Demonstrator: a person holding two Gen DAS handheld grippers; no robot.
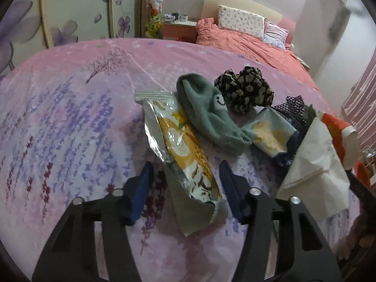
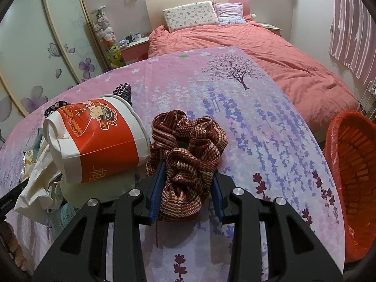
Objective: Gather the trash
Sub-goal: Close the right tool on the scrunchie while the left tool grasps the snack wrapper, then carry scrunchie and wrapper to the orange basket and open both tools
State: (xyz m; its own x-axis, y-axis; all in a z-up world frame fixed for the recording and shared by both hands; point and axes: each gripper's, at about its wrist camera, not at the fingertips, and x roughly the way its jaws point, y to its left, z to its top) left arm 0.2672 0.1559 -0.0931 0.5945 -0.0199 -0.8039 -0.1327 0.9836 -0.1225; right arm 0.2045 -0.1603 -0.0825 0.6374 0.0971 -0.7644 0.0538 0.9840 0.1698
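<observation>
Trash lies mixed with clothing on a desk (image 1: 58, 117) draped in a pink lavender-print cloth, with an orange-lined waste basket (image 2: 352, 176) just beside its right edge. Largest of the rubbish is the red-and-white paper bucket (image 2: 98, 138), tipped on its side; it looks light and stiff but easily crushed, so its rim seems the best hold. Next comes the crumpled white paper (image 1: 315, 164), soft and nearly weightless, graspable at any fold. The foil snack wrapper (image 1: 181, 150) looks light, crinkly and slippery; pinching across its flattened torn end should keep it from sliding. A second, smaller wrapper (image 1: 270, 134) lies partly under a grey-green sock (image 1: 209, 115), which is not trash. The left gripper (image 1: 185, 171) stands with its jaws about half open on either side of the foil wrapper's near end, pads not pressing it. The right gripper (image 2: 188, 174) has its jaws closed on a striped red knit scarf (image 2: 188, 150), soft and bulky.
</observation>
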